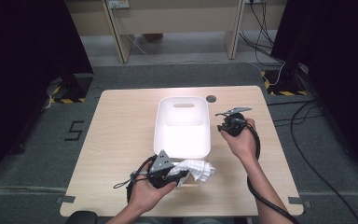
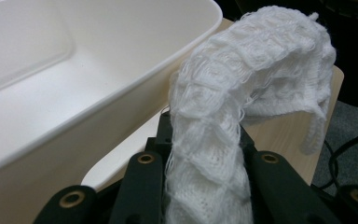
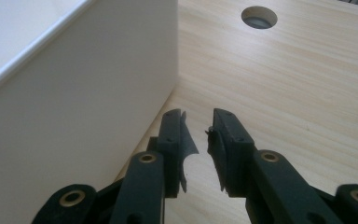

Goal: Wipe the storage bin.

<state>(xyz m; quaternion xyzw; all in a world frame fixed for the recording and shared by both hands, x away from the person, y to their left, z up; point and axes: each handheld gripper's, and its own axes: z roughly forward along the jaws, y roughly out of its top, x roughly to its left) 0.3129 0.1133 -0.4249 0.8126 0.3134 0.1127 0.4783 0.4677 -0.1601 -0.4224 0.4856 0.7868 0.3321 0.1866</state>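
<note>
Your left claw (image 1: 179, 175) is clamped on a white knit cloth (image 1: 196, 169), jaws closed partway with the fabric bunched between the pads; in the left gripper view the cloth (image 2: 242, 93) rises from between the jaws and arches over to the right. Your right claw (image 3: 199, 135) stands with a narrow gap and nothing in it, pads bare, just beside the outer wall of the white bin (image 3: 88, 107); from above it (image 1: 227, 122) sits right of the bin.

Cloth position: near edge of the tabletop (image 1: 121, 140), just short of the bin's near rim (image 1: 182, 156), partly lifted, loose end flopping right.

Handling, as a judgement: very light, fully soft, no stiffness, it drapes and sags from wherever you pinch. Open waffle-like knit with raised ridges and fuzzy loose threads at the edge, so it grips well on the pads but may snag on a jaw corner or the bin rim. Not fragile, not slippery. Pinch a thick bunched fold rather than a single-layer edge; a thin edge could stretch or slip out. The hanging tail will drag, so lift it high enough to clear the rim.

Bin: smooth, hard, glossy white plastic, rectangular with rounded corners, a handle slot at the far end, inside (image 2: 51, 93) bare. Tabletop: pale wood-grain laminate, flat, with a round cable hole (image 3: 259, 17) at the far side.
</note>
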